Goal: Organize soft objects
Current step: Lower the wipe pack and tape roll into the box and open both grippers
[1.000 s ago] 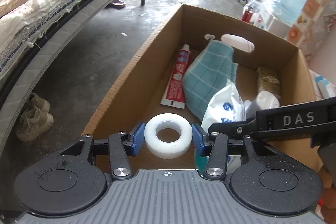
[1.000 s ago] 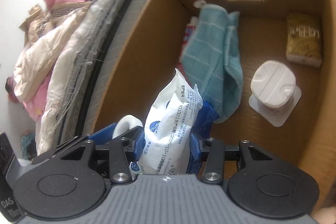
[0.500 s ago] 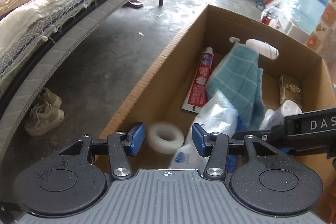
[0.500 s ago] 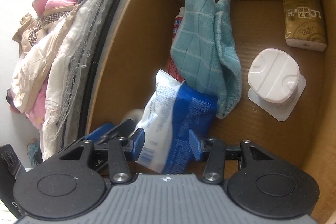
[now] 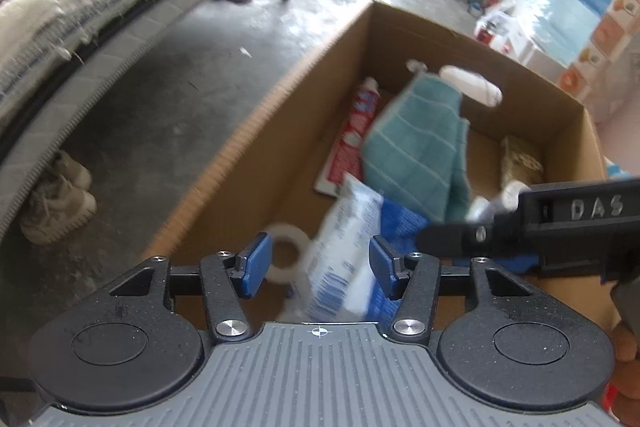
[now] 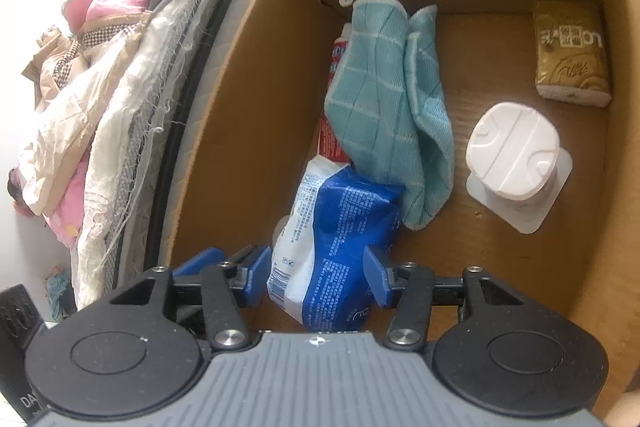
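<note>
**Two grippers over the box, both holding nothing**

Two grippers in my feeds, both above the cardboard box (image 6: 240, 131). My left gripper (image 5: 320, 264) has its fingers apart with nothing between the blue pads; the white ring (image 5: 285, 254) lies below them on the box floor, near the left wall. My right gripper (image 6: 316, 277) also has fingers spread; the blue-and-white packet (image 6: 336, 239) sits in the gap, but I see no clamp on it, it looks to be lying on the box floor. In the left view the packet (image 5: 348, 259) is blurred and lies just beside the ring.

Other contents: teal cloth (image 6: 388, 115) draped along the middle, its lower end touching the packet. Red toothpaste box (image 6: 334, 107) lies partly under the cloth by the left wall. White round lid on a flat pad (image 6: 514, 155) sits right of the cloth, apart from it. Gold tissue pack (image 6: 570, 55) is in the far right corner. Outside the box: bed (image 5: 100, 7) on the left, a pair of shoes (image 5: 60, 203) under its edge on the concrete floor (image 5: 160, 99).
</note>
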The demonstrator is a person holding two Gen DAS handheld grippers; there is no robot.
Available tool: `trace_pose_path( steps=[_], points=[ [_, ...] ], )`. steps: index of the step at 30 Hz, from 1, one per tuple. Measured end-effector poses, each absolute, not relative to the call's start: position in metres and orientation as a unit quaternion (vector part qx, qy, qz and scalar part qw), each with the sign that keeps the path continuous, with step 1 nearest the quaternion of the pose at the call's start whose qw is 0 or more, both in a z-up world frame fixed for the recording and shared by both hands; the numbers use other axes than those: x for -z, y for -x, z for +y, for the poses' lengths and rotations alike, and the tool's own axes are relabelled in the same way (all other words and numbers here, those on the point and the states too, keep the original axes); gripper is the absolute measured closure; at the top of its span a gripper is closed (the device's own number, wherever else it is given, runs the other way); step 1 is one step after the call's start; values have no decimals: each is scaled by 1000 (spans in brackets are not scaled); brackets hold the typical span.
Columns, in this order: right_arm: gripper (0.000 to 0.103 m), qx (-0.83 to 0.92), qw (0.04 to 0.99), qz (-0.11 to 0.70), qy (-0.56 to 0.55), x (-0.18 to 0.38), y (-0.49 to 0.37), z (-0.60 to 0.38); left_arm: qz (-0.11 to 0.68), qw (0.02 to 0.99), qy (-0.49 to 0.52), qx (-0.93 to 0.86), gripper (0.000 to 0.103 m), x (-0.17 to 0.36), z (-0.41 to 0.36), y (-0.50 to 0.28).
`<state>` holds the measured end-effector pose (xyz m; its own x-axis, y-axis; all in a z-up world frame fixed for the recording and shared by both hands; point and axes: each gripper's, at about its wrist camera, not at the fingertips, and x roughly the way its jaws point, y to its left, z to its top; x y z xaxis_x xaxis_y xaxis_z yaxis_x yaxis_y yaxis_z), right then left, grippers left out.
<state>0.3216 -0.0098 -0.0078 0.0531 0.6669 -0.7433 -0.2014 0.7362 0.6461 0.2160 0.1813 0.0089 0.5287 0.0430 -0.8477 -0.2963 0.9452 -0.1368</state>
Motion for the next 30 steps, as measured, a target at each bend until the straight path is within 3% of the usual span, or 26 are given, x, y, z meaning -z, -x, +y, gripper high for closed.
trace_pose_path(
  steps=[25, 30],
  points=[
    [45, -315, 708, 594, -217, 4, -323, -37, 545, 818, 182, -31, 43, 16, 166, -236],
    [42, -344, 709, 572, -227, -10, -315, -45, 520, 834, 181, -39, 35, -2, 166, -223]
  ],
)
